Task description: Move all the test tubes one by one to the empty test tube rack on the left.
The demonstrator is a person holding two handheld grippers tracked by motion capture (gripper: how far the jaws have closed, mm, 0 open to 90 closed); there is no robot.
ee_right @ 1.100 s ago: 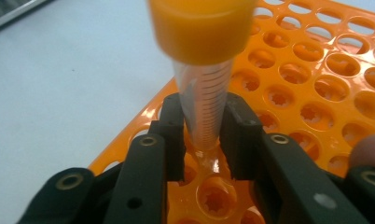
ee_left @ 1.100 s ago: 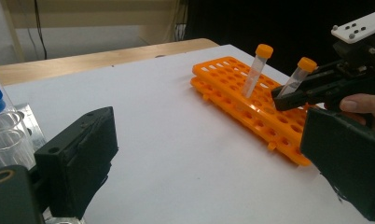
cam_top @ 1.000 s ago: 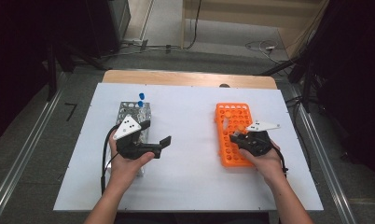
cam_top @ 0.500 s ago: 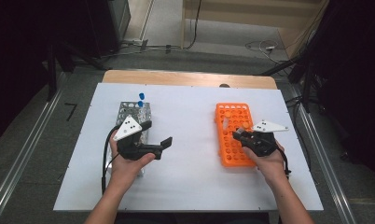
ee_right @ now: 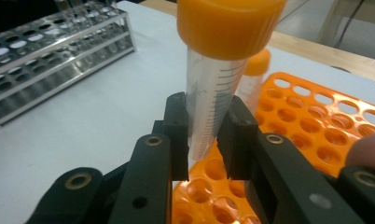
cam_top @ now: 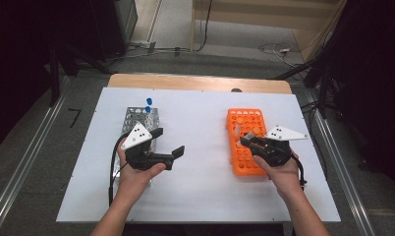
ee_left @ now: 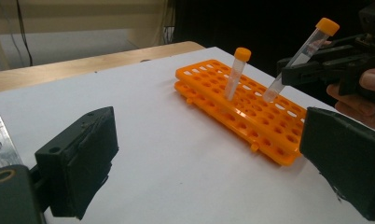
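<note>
my right claw (ee_right: 202,140) is gripping an orange-capped tube (ee_right: 218,88), holding it tilted just above the orange rack (cam_top: 245,140) on the counter (cam_top: 200,191). my left claw (cam_top: 168,147) is hanging wide, holding nothing. farther off, a steel rack (cam_top: 139,118) is carrying blue-capped tubes (cam_top: 148,104).

A metal rack (cam_top: 141,120) stands on the left part of the white table (cam_top: 200,196), with two blue-capped tubes (cam_top: 148,105) upright at its far end. A second orange-capped tube (ee_left: 236,72) stands well to the right of that rack. Cables (cam_top: 279,49) lie on the floor beyond the table.
</note>
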